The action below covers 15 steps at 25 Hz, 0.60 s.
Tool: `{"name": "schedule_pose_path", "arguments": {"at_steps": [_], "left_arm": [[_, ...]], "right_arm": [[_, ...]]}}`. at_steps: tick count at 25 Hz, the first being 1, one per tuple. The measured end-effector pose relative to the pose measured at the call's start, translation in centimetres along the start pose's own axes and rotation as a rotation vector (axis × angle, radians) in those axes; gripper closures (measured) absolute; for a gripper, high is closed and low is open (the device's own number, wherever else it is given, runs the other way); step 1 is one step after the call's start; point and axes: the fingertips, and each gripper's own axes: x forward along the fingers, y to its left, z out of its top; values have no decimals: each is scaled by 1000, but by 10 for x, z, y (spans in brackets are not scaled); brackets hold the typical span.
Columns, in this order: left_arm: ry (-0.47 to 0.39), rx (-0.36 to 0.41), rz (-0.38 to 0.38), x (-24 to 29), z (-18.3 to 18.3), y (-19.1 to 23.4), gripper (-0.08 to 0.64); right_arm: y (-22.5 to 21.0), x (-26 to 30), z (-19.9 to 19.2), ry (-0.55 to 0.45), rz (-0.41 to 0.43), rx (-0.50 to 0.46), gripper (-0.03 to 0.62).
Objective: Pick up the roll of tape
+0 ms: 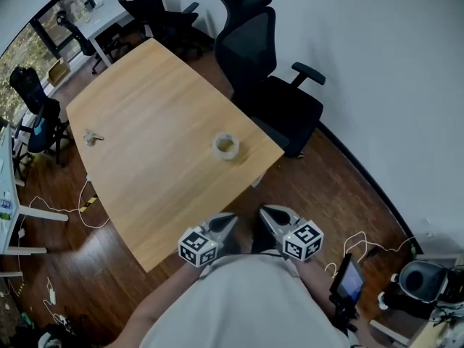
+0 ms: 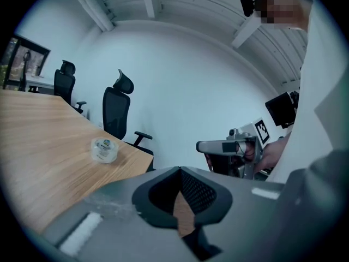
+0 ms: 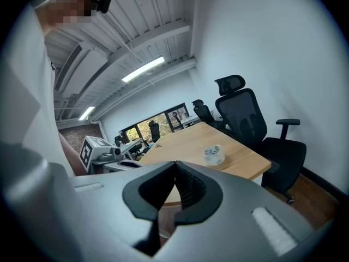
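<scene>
A roll of clear tape [image 1: 226,146] lies flat on the wooden table [image 1: 145,122], close to its right edge. It also shows in the left gripper view [image 2: 104,149] and the right gripper view [image 3: 214,155], well ahead of the jaws. My left gripper [image 1: 229,222] and right gripper [image 1: 267,213] hang side by side near the person's body, off the table's near corner and short of the tape. In the left gripper view the left gripper [image 2: 179,171] has its jaws together with nothing between them. The right gripper [image 3: 175,164] is likewise shut and empty.
A black office chair [image 1: 272,85] stands at the table's right side beside the tape. A small metal object [image 1: 93,137] lies at the table's far left. More chairs [image 1: 156,9] stand at the far end. Cables [image 1: 80,209] trail on the wood floor, and a tablet [image 1: 347,281] stands at the right.
</scene>
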Motion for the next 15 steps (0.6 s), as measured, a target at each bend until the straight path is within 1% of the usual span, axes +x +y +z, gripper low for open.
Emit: {"name": "schedule_pose_path", "arguments": {"at_steps": [5,10,12,15], "left_arm": [[22,5,63,19,18,29,555],[46,41,86,62,44,46,555],[69,58,90,77,48,51,555],[105,42,120,93,48,64,555]], "right_arm": [[-24,27,22,16,81,-13,584],[-69,39,40,29,126,-8,584],[-85,44,47,36,145,-3,584],[-102,52,52,58,184,-1,584]]}}
